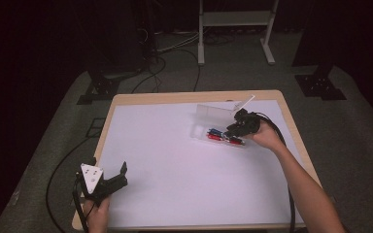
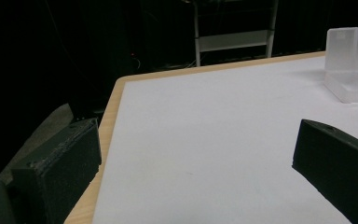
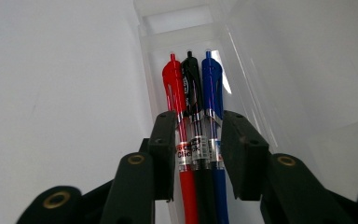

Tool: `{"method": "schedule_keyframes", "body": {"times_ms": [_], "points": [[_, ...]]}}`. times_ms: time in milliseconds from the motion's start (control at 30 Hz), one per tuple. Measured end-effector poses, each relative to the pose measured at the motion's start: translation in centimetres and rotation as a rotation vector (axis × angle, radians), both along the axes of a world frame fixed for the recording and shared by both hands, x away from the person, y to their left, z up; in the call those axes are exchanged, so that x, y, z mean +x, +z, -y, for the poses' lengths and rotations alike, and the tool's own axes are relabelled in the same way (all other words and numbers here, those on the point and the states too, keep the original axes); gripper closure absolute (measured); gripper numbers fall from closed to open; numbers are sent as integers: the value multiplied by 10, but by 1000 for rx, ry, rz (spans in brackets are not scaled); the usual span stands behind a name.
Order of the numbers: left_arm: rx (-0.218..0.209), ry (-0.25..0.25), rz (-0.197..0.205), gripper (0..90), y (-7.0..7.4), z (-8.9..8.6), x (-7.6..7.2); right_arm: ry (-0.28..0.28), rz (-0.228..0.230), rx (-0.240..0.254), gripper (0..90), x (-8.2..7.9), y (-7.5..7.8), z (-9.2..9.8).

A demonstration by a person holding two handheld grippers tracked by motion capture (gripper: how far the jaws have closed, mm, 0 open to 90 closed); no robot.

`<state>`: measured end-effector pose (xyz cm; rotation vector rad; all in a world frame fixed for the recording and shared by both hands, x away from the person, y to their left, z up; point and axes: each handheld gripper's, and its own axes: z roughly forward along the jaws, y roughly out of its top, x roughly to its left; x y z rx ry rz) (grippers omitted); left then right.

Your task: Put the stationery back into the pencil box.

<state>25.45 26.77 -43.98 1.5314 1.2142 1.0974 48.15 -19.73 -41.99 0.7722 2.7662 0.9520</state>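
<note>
Pens in a clear case (image 3: 177, 37): red pen (image 3: 175, 93), black pen (image 3: 192, 93) and blue pen (image 3: 213, 88) lie side by side, touching, tips toward the camera in the right claw view. Case sits on the far right part of the surface (image 1: 175, 170), lid (image 1: 213, 112) standing open on its far side.

Right claw (image 3: 198, 149) is down over the case, its two jaws bracketing all three barrels at the printed bands. Jaws look close to or just touching the outer pens; I cannot tell whether they press. Red sits against one jaw, blue against the other, black between.

Judgement: step in hand is a grasp on the pens, likely lifting them out. To do it well, keep the jaws square to the barrels and low enough to catch the outer pens at mid-height, else the black one may ride up or drop when squeezed. Close slowly; smooth round barrels may roll over one another. Lift straight up, clear of the case walls, so the light case is not dragged.

Left claw (image 1: 110, 179) is held at the near left corner of the surface, well apart from the case, jaws spread wide with nothing between.
</note>
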Motion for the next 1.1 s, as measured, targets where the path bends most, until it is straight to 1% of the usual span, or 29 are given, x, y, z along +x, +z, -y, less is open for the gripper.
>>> {"method": "schedule_keyframes", "body": {"times_ms": [167, 200, 267, 367, 400, 433, 500, 567, 600, 633, 667, 700, 733, 833, 900, 933, 967, 1033, 1100], "points": [[-4, 3, -3, 4, 0, 0, 1, -2, -7, 19, 603, -2, 2, 5], [4, 0, -4, 4, 0, 0, 1, 0, -1, 49, 585, -4, 1, 9], [3, 2, 3, 4, 0, 0, 0, 1, -5, 65, 571, -7, 0, 12], [-4, -2, -5, 4, -1, -1, 1, 5, -3, 81, 551, -16, -2, 16], [-5, -3, -13, 4, -2, -2, 1, 5, -3, 81, 551, -16, -2, 16], [-6, 1, -9, 4, -2, -2, 1, 6, -4, 84, 539, -22, -4, 19], [-10, -7, -2, 4, -1, -2, 0, 6, -6, 97, 528, -29, -4, 23], [-7, -7, -1, 4, -1, -2, -1, 8, 4, 108, 510, -35, -4, 26], [0, -2, -1, 4, -1, 0, -1, 8, 1, 115, 503, -38, -3, 28], [0, -2, -1, 4, -1, 0, -1, 8, 1, 115, 503, -38, -3, 28], [2, -9, -1, 4, -1, 1, -1, 12, 4, 126, 477, -43, -2, 31], [2, -9, -1, 4, -1, 1, -1, 12, 4, 126, 477, -43, -2, 31], [6, -9, -5, 4, -1, 2, -1, 14, 9, 130, 472, -50, -1, 33], [4, -8, 0, 4, -1, 3, -1, 17, 18, 149, 461, -58, 2, 36], [3, -8, 0, 4, -1, 3, -1, 22, 17, 156, 457, -60, 3, 37], [6, -8, -1, 4, -1, 2, -1, 24, 16, 158, 451, -63, 3, 38], [3, -7, 1, 4, -1, 1, -1, 28, 18, 172, 447, -69, 4, 40], [1, -7, 0, 4, -1, 1, -1, 29, 19, 176, 442, -73, 5, 41], [8, -7, -5, 4, -1, 1, -2, 28, 19, 181, 439, -78, 4, 43]]}}
